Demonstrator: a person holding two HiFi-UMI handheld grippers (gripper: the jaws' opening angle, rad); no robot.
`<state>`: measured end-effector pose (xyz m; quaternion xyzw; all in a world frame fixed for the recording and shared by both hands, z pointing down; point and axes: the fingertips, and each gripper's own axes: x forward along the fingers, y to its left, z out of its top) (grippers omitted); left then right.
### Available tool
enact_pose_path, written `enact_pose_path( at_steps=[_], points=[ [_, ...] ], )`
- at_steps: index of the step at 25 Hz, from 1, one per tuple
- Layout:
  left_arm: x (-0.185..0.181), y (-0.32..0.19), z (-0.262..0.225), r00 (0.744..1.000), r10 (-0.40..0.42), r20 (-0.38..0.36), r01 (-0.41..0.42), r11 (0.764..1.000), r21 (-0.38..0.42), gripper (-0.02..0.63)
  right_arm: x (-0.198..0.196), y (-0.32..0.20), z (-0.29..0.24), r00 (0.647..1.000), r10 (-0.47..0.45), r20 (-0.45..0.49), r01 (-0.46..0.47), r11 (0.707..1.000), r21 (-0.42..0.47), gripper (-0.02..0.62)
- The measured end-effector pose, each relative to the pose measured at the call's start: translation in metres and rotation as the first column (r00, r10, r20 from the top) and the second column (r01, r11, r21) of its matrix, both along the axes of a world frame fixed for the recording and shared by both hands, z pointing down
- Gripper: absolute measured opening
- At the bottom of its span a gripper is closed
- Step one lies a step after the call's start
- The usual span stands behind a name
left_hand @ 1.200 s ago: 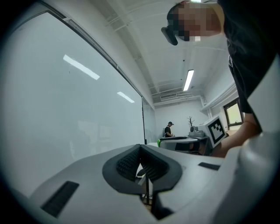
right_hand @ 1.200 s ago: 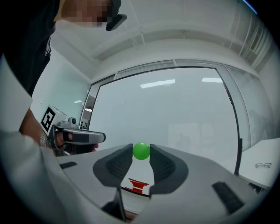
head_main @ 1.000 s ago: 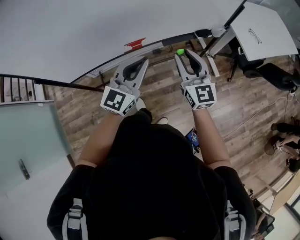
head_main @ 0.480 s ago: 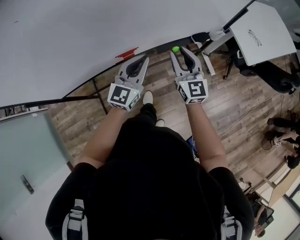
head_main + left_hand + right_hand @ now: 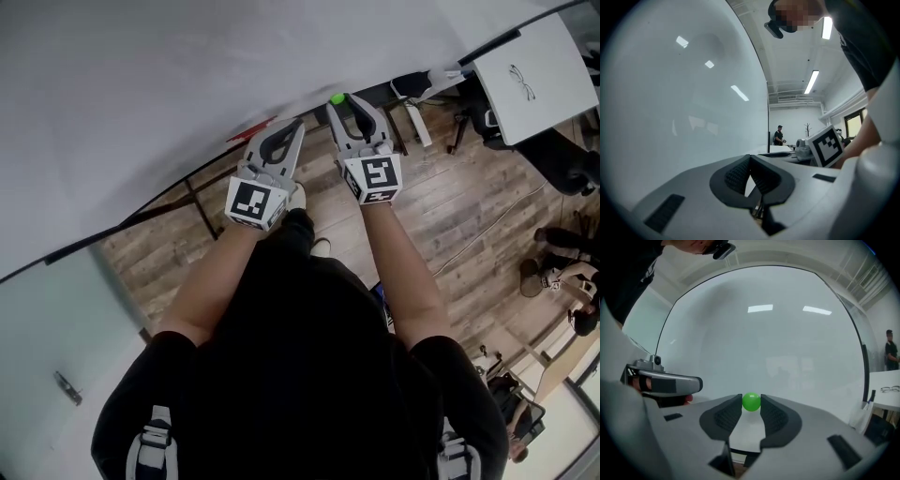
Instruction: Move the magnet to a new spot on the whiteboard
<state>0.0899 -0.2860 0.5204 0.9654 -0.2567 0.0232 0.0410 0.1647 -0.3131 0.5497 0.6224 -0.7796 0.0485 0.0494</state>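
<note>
While its two dark pads press on either side of a small green ball magnet [image 5: 751,401], the right gripper [image 5: 341,98] points almost level at the whiteboard [image 5: 764,333], jaws held narrowly apart by the ball between their tips. The magnet sits at the very front of the jaws, low on the board's face as the right gripper view shows it; whether it touches the surface cannot be told. In the head view the same green ball shows at the gripper's tip, close to the board's lower edge.

Just beside it, the left gripper [image 5: 297,123] has its jaws closed tip to tip with nothing between them, and it too faces the board. Each gripper carries a cube with square markers near the wrist, and the person's bare forearms run back from them to a black top.

A small red object [image 5: 251,129] lies along the board's lower edge, left of the left gripper. Below is a wood-plank floor [image 5: 450,206]. To the right stands a white table [image 5: 539,52] with a pair of glasses [image 5: 518,75] on it, and another person [image 5: 891,350] stands far off beyond it.
</note>
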Motion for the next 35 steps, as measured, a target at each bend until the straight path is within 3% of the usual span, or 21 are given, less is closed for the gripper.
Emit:
enact_pose_path(
  at_steps=[8, 18, 29, 35],
  points=[
    [-0.002, -0.015, 0.035, 1.0, -0.001, 0.013, 0.002, 0.998, -0.059, 0.002, -0.006, -0.027, 0.037, 1.0, 0.02, -0.018, -0.02, 0.999, -0.048, 0.12],
    [-0.006, -0.028, 0.038, 1.0, -0.01, 0.005, 0.01, 0.998, -0.067, 0.002, -0.011, -0.037, 0.054, 0.999, 0.03, -0.015, -0.031, 0.997, -0.075, 0.121],
    [-0.01, -0.021, 0.027, 1.0, -0.026, 0.001, 0.026, 0.997, -0.066, 0.002, -0.02, -0.028, 0.032, 0.999, -0.005, 0.04, 0.008, 0.997, -0.071, 0.153],
    [-0.006, -0.014, -0.004, 0.999, -0.021, -0.023, 0.021, 0.999, -0.031, 0.002, -0.015, -0.009, -0.011, 0.998, -0.056, 0.009, 0.057, 0.998, -0.017, 0.115]
  ],
)
